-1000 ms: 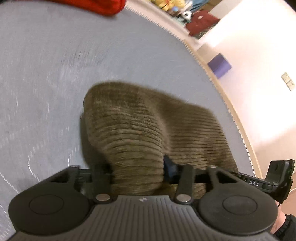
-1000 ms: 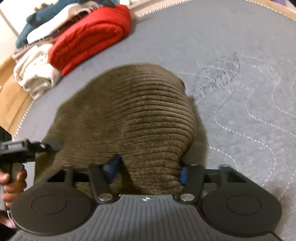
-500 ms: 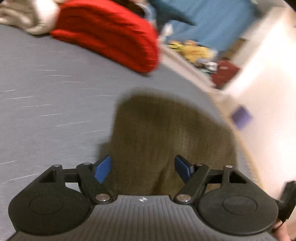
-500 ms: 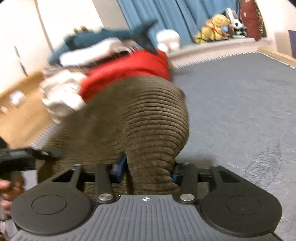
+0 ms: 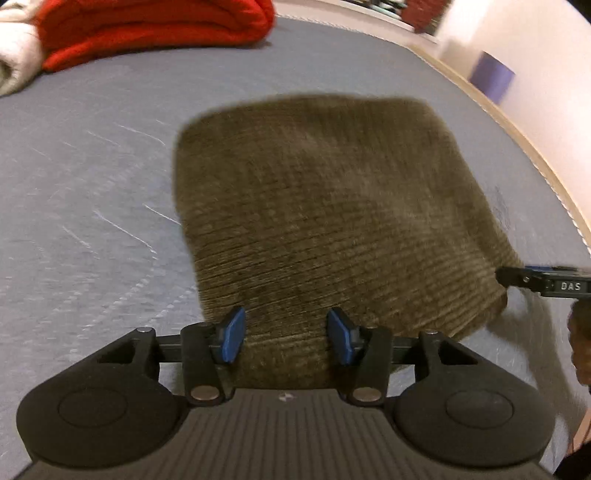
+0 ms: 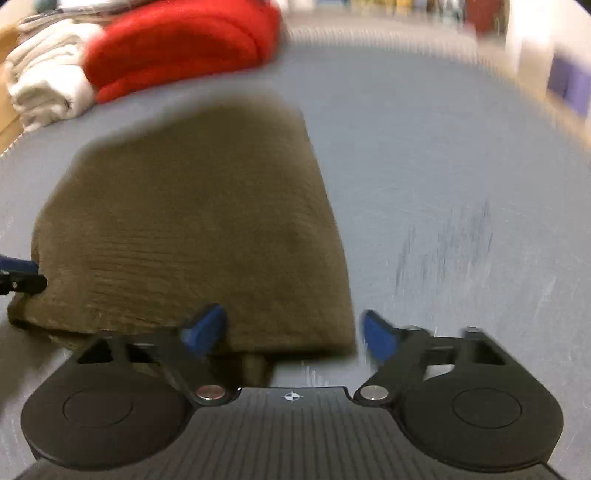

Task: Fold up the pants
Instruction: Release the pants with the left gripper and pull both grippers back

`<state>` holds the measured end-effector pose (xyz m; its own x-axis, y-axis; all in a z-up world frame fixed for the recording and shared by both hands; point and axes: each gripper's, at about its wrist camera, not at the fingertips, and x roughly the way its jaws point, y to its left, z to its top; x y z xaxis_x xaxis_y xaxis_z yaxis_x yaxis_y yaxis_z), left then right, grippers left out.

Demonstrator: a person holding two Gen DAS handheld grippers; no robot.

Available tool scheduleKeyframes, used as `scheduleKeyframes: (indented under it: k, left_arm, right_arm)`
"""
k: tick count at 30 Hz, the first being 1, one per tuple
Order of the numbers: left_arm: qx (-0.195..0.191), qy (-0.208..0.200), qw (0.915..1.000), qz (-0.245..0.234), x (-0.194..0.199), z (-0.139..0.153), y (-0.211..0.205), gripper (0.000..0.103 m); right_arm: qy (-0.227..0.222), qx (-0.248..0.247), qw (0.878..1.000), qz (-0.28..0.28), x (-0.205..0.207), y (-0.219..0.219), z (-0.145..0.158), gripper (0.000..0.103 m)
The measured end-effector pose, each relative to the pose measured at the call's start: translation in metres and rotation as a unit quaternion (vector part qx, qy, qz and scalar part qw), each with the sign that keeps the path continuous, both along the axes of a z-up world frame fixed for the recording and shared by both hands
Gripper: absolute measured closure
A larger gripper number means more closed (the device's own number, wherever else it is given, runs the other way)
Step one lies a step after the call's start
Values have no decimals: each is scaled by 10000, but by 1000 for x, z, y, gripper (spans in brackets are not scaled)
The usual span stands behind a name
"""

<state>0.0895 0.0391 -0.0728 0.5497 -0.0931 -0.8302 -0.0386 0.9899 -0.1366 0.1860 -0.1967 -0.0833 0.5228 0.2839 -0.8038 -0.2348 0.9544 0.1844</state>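
Grey quilted fabric (image 5: 92, 177) with pale stitch lines covers the whole work surface, bounded on the right side of the left wrist view by a light wooden edge (image 5: 532, 147) and a pale wall. On this surface lie the pants (image 5: 332, 221), a brown corduroy bundle folded into a compact, roughly rectangular stack that rests flat near the middle, its ribs running crosswise; the right wrist view shows the same pants (image 6: 192, 229) blurred, with their right edge ending just ahead of that gripper. Behind them, well apart, sits a folded red garment (image 5: 147, 29), and beside it a stack of white cloth (image 6: 44, 85). A small purple box (image 5: 495, 77) stands against the wall. The left gripper (image 5: 286, 336) hovers at the near edge of the pants with its blue pads (image 5: 232, 334) spread apart, the corduroy showing between them but not pinched. The right gripper (image 6: 291, 332) also has its fingers wide apart, the left pad over the near right corner of the pants and the right pad over bare grey fabric, gripping nothing.
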Motion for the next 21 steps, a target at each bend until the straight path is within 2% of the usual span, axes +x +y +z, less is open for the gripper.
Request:
scheduleKeyframes:
  k: [1,2,4,6,7,8,10,11,12,14,16,18,20,21]
  left_arm:
    - [127,-142,9998,53,-4,11,-5,47]
    - [215,-338,9992,87,-15,22,-9,44]
    - [307,-691,9969,226,-34,44,-18,31]
    - [401,-1202,9912,395,-56,69,-30,15]
    - [507,-1424,9871,522,-67,81,-38,14]
    - [619,-1563,9836,661,-73,92,-43,14]
    - [755,-1812,9765,887,-92,112,-55,12]
    - [744,-1919,9745,893,-100,123,-61,7]
    - [715,-1970,9735,917,-108,129,-67,0]
    - [500,-2046,9725,991,-127,133,-77,0]
    - [253,-1928,9758,998,-134,129,-84,0]
    - [268,-1756,9776,1131,-138,115,-90,0]
    - [429,-1626,9775,1270,-138,88,-92,0]
    - [515,-1319,9809,1337,-133,74,-90,0]
  right_arm:
    - [68,91,9998,-135,1,-3,5,14]
    - [-87,50,9998,-181,-2,-2,15,18]
    - [-726,-170,9972,-74,-19,7,41,19]
    - [-1344,-193,9907,93,-41,17,70,13]
    - [-1629,-117,9865,122,-53,22,88,9]
    - [-1837,-19,9829,116,-63,25,103,0]
    - [-2084,176,9779,52,-80,28,131,1]
    - [-2136,256,9766,-12,-89,29,143,1]
    - [-2174,351,9754,-72,-98,29,153,1]
    - [-2264,466,9728,-145,-116,20,164,1]
    - [-2331,438,9713,-193,-133,17,166,0]
    - [-2289,330,9726,-233,-143,12,155,0]
    - [-2190,243,9751,-235,-146,6,138,0]
    - [-2139,177,9765,-194,-147,3,126,0]
